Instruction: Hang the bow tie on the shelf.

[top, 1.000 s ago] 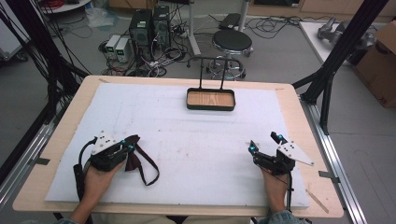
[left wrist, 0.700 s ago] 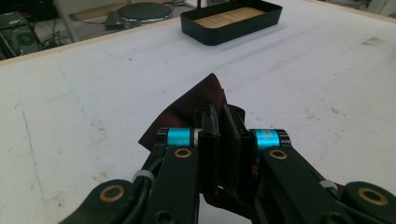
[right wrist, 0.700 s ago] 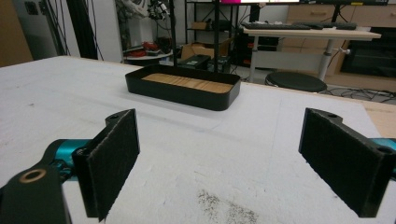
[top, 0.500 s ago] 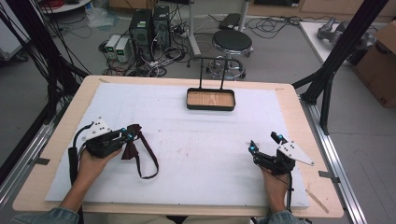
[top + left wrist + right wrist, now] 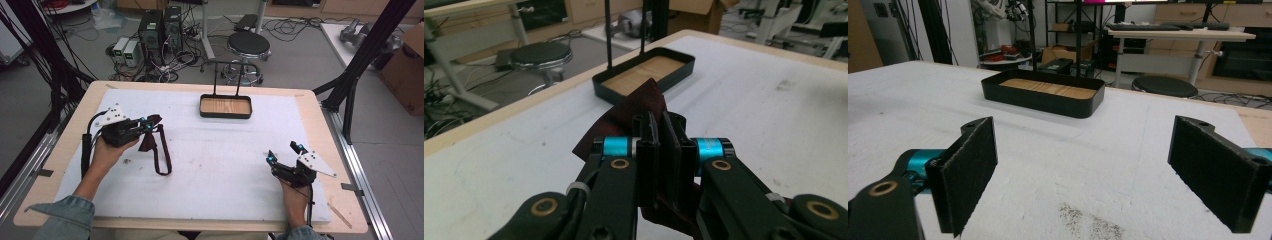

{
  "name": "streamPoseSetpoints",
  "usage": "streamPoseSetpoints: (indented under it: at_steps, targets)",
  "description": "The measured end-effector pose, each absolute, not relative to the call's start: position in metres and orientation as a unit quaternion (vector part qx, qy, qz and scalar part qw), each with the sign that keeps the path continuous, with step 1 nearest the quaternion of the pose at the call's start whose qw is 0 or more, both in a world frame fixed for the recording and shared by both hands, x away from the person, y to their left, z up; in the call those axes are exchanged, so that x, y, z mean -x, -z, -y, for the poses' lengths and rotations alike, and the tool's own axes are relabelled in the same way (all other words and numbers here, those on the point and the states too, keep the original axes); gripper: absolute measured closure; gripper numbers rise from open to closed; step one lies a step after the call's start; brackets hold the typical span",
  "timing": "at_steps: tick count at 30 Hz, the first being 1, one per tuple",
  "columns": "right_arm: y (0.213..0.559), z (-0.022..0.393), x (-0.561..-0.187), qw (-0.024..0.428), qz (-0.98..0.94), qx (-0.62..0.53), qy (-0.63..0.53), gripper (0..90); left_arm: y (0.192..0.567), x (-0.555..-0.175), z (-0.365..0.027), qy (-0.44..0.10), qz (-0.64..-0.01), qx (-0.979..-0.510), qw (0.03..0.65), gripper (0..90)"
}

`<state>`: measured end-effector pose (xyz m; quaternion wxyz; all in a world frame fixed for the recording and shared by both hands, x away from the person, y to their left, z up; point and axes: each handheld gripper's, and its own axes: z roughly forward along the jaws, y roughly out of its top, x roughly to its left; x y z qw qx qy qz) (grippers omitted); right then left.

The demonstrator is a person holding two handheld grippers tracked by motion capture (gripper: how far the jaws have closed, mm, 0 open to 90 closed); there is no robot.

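**Between the left tongs: a tie on its way up**

At nine o'clock, left tongs [image 5: 148, 121] pinch the maroon tie [image 5: 155, 150] tight; its loop trails on the desk [image 5: 225, 165]. Lift clear before swinging toward the tray [image 5: 225, 106] at twelve. Right tongs [image 5: 283, 156] rest wide open, empty.

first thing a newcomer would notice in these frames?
Probably the left gripper at the table's left, shut on a dark red bow tie whose strap loops down onto the white mat. Next, the black tray with a wooden floor and a tall wire handle at the far middle. The right gripper sits at the near right, jaws wide apart with nothing between them.
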<state>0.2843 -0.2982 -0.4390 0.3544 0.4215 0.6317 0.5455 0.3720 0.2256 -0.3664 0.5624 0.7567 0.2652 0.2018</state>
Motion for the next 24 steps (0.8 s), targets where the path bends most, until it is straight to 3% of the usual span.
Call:
streamPoseSetpoints:
  at_steps: [24]
  targets:
    - [0.439, 0.299, -0.285, 0.347, -0.63, -0.426, -0.549, 11.5, 0.316, -0.458, -0.157, -0.182, -0.186, -0.757, 0.599, 84.5]
